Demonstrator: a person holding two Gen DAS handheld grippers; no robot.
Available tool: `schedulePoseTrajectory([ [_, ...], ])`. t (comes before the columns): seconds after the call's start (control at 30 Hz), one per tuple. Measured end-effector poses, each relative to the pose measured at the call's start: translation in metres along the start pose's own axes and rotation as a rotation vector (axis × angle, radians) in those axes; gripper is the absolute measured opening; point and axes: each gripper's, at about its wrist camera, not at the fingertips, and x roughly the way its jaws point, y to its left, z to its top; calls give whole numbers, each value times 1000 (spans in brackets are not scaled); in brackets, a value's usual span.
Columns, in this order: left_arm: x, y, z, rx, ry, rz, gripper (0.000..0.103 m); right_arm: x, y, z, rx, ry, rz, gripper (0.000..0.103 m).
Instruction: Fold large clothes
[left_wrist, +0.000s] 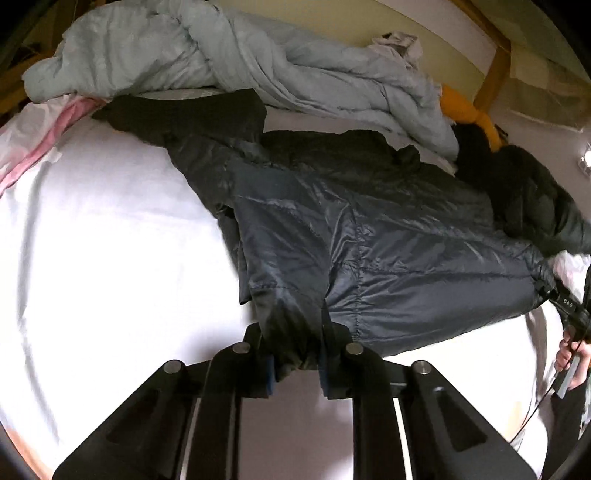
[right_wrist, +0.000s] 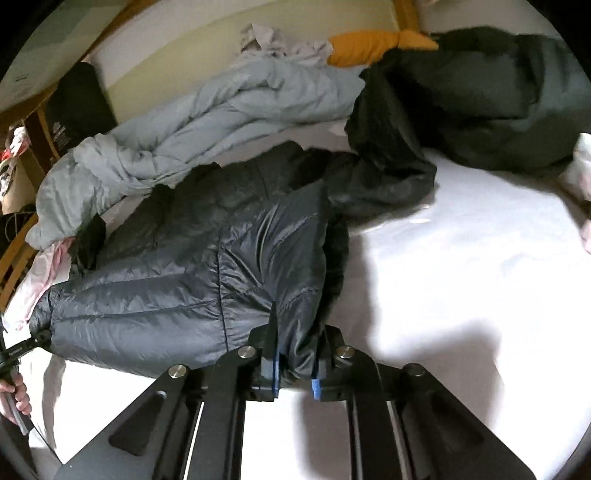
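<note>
A dark grey-blue puffer jacket (left_wrist: 369, 229) (right_wrist: 184, 266) lies spread across the white bed sheet (left_wrist: 110, 240) (right_wrist: 461, 277). My left gripper (left_wrist: 293, 332) is shut on a bunched corner of the jacket's near edge, with fabric pinched between its blue pads. My right gripper (right_wrist: 297, 332) is shut on the jacket's other near corner. In the left wrist view the right gripper (left_wrist: 550, 291) shows at the far right, clamped on the jacket's end, with a hand (left_wrist: 569, 354) holding it. The left gripper (right_wrist: 37, 339) shows at the left edge of the right wrist view.
A crumpled pale blue duvet (left_wrist: 184, 48) (right_wrist: 221, 110) lies behind the jacket. A dark green coat (right_wrist: 498, 99) and an orange pillow (right_wrist: 369, 44) sit at the far right. Pink cloth (left_wrist: 48, 140) lies at the left. A wooden bed frame (left_wrist: 495, 74) borders the back.
</note>
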Motion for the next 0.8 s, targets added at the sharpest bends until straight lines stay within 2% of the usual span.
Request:
schedulePoseTrajectory([
  [0.07, -4, 3, -9, 1, 10, 8, 19, -12, 6, -12, -21, 2, -24, 13],
  [0.13, -7, 1, -15, 46, -17, 73, 34, -21, 12, -24, -70, 0, -61, 14],
  [0.17, -9, -2, -15, 79, -47, 118, 37, -23, 16, -29, -102, -5, -98, 17],
  [0.23, -14, -8, -12, 125, -120, 189, 54, -23, 21, -29, -138, -27, -155, 23],
  [0.3, -25, -14, -6, 162, -207, 216, 68, -30, 29, -26, -169, -79, -218, 40],
  [0.33, -33, -19, -3, 178, -255, 210, 71, -36, 31, -24, -176, -116, -242, 50],
  [0.37, -40, -23, 1, 190, -291, 197, 72, -42, 34, -22, -179, -162, -257, 70],
  [0.4, -46, -29, 6, 202, -323, 181, 74, -50, 37, -18, -178, -216, -252, 81],
  [0.47, -50, -38, 18, 210, -343, 152, 77, -62, 44, -9, -171, -272, -207, 82],
  [0.57, -34, -46, 35, 202, -288, 108, 80, -58, 59, 10, -171, -250, -98, 90],
  [0.67, 2, -43, 44, 173, -178, 87, 81, -29, 72, 21, -195, -142, 12, 91],
  [0.8, 50, -35, 37, 140, -77, 80, 83, 32, 75, 7, -221, -1, -55, 91],
])
